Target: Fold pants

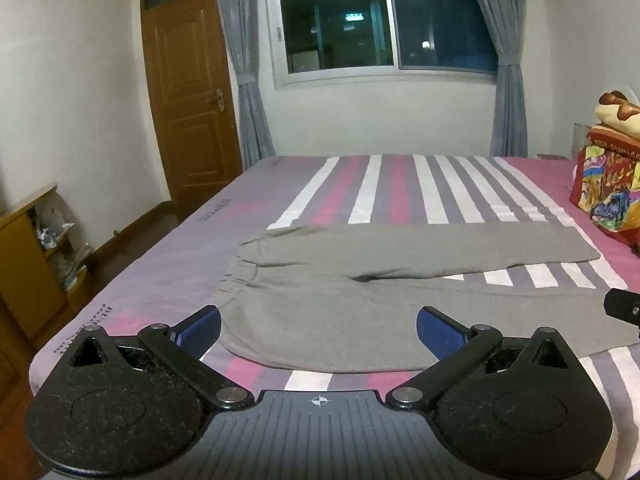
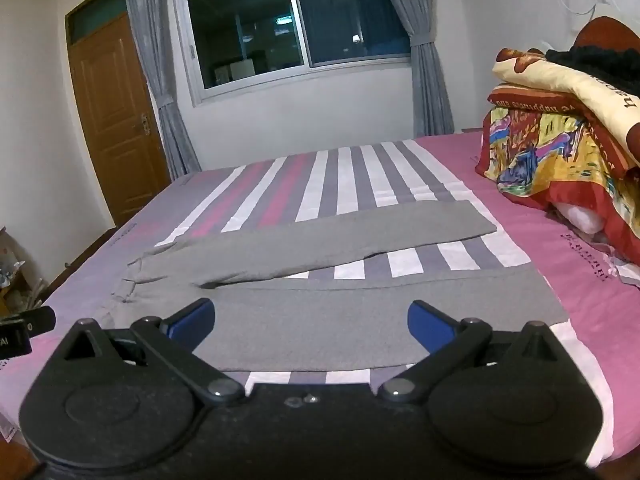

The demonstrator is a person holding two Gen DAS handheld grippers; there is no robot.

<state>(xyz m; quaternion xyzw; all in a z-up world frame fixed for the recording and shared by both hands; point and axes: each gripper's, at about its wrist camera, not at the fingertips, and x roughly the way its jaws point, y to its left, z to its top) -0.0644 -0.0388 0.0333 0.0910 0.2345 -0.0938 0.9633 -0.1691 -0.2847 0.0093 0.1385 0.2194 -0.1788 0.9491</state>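
Note:
Grey pants [image 1: 340, 300] lie flat on the striped bed, waistband at the left, both legs spread apart toward the right. They also show in the right wrist view [image 2: 320, 312]. My left gripper [image 1: 319, 326] is open and empty, hovering over the near edge of the pants by the waist and hip. My right gripper [image 2: 311, 322] is open and empty over the near leg. A part of the right gripper shows at the right edge of the left wrist view [image 1: 622, 306].
The bed [image 1: 400, 188] has a pink, grey and white striped sheet. Folded colourful blankets [image 2: 560, 128] are stacked at the right. A wooden door [image 1: 188, 92], a window with curtains [image 1: 380, 20] and a wooden shelf [image 1: 28, 256] stand around the bed.

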